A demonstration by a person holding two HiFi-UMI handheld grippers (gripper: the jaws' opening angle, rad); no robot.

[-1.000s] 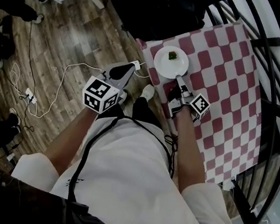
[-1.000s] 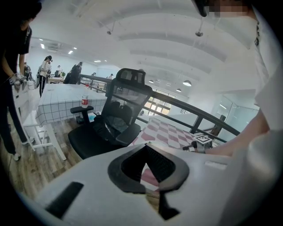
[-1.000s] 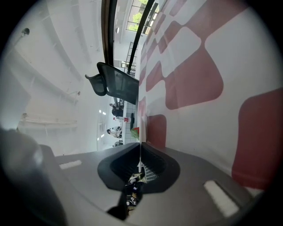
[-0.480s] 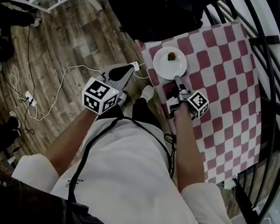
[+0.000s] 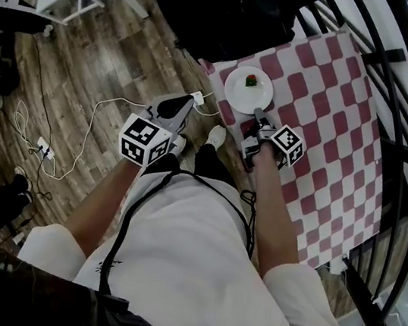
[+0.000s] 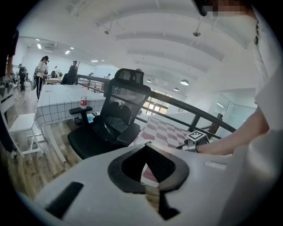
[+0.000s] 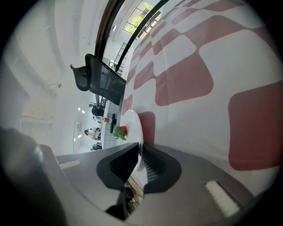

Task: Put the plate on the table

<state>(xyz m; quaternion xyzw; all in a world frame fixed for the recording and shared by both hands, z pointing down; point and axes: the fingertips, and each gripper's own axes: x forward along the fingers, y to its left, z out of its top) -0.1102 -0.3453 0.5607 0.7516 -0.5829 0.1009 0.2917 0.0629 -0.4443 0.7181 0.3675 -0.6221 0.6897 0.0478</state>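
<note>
Round white plate [image 5: 249, 89] with red-green garnish [image 5: 253, 80] flat on red-white checked tabletop [image 5: 333, 125], near its edge. Right claw [image 5: 259, 118] just been opening: slightly apart, plate rim between pads, loose. Left claw [image 5: 185, 105] closed, empty, over wooden floor [image 5: 114, 52]

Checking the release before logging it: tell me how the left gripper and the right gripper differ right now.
The left gripper has its jaws together on nothing; the right gripper has jaws that have just been opening and stand slightly apart around the rim of the plate. The left gripper hangs over the wooden floor, the right gripper over the checked table. Both point forward.
</note>
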